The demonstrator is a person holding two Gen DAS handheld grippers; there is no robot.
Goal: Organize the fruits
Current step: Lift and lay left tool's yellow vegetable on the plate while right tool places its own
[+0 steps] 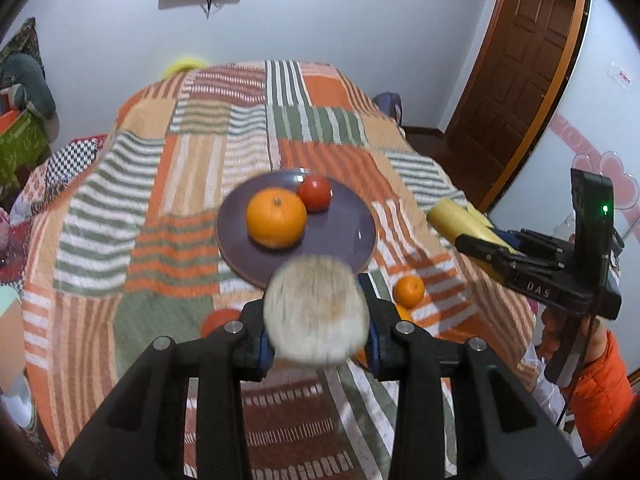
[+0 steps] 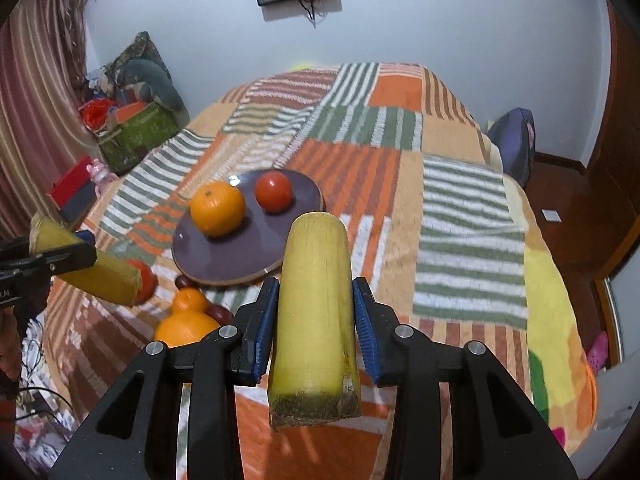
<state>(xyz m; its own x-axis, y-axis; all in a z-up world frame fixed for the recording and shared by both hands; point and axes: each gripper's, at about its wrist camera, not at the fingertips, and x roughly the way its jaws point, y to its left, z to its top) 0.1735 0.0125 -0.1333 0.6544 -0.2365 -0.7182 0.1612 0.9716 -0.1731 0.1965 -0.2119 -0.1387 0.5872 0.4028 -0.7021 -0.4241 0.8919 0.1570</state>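
Note:
A purple plate [image 1: 348, 240] [image 2: 224, 256] on the striped cloth holds a large orange [image 1: 276, 217] [image 2: 217, 209] and a red tomato [image 1: 314, 192] [image 2: 273, 191]. My left gripper [image 1: 316, 312] is shut on a yellow sugarcane piece [image 1: 316, 312], seen end-on just in front of the plate; it also shows at the left of the right wrist view [image 2: 86, 266]. My right gripper [image 2: 316, 300] is shut on another yellow sugarcane piece [image 2: 314, 312], held above the cloth right of the plate; it shows in the left wrist view [image 1: 460, 222].
Loose fruit lies on the cloth in front of the plate: a small orange [image 1: 408, 291] [image 2: 190, 300], a larger orange [image 2: 186, 330], a tomato [image 1: 220, 320] [image 2: 146, 280] and dark red fruits [image 2: 218, 312]. Boxes and clutter [image 2: 132, 128] stand at far left. A wooden door [image 1: 516, 72] is at right.

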